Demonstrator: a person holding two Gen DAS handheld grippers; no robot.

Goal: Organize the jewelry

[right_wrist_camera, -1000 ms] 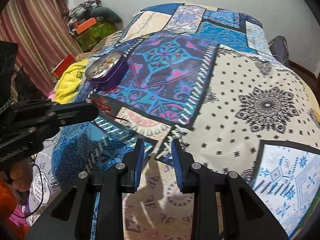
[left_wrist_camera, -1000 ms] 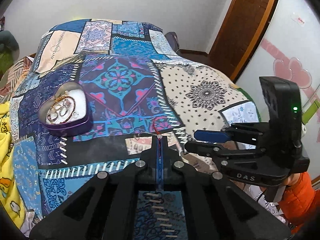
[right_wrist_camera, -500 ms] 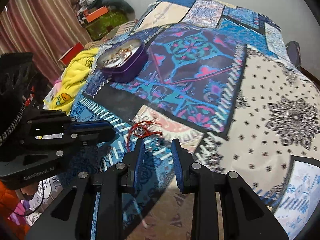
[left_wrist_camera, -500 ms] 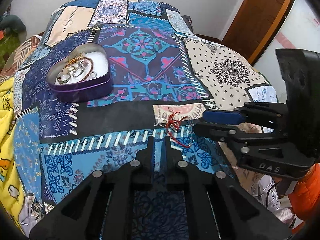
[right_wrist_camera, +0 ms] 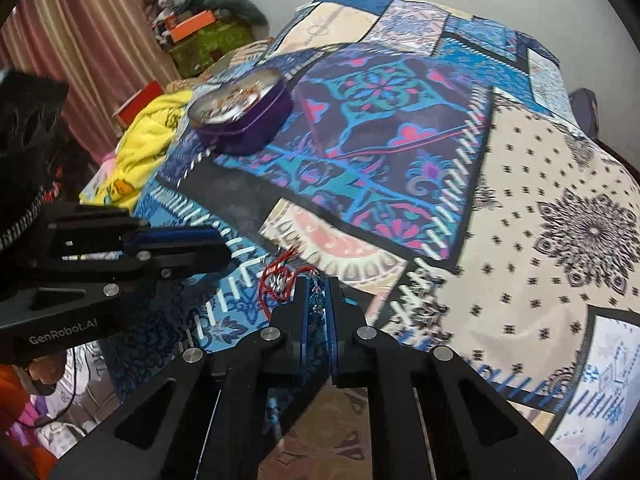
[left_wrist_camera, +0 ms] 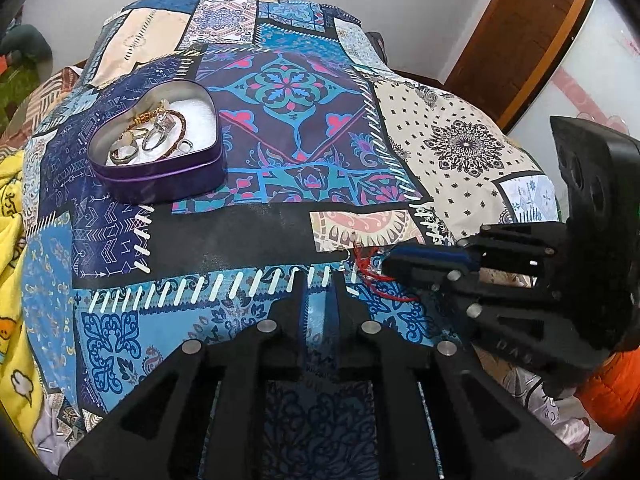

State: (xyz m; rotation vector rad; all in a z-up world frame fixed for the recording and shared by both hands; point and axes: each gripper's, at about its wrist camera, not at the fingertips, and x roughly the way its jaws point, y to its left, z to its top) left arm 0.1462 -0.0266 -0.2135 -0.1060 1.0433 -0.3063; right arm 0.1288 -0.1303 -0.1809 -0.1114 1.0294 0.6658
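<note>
A red cord bracelet with small silver beads lies on the patchwork bedspread near the front edge; it also shows in the right wrist view. My right gripper has closed its jaws at the bracelet's right end, with beads between the fingertips. My left gripper has its jaws slightly apart and empty, just left of the bracelet. A purple heart-shaped tin holding rings and a beaded bracelet sits further back on the left; it also shows in the right wrist view.
The patterned bedspread covers the bed. A yellow blanket hangs at the bed's left side. A wooden door stands at the back right. Boxes and curtains are behind the bed.
The left gripper let go of the red bracelet, which now lies on the bedspread. The right gripper moved in and closed on the bracelet's end.
</note>
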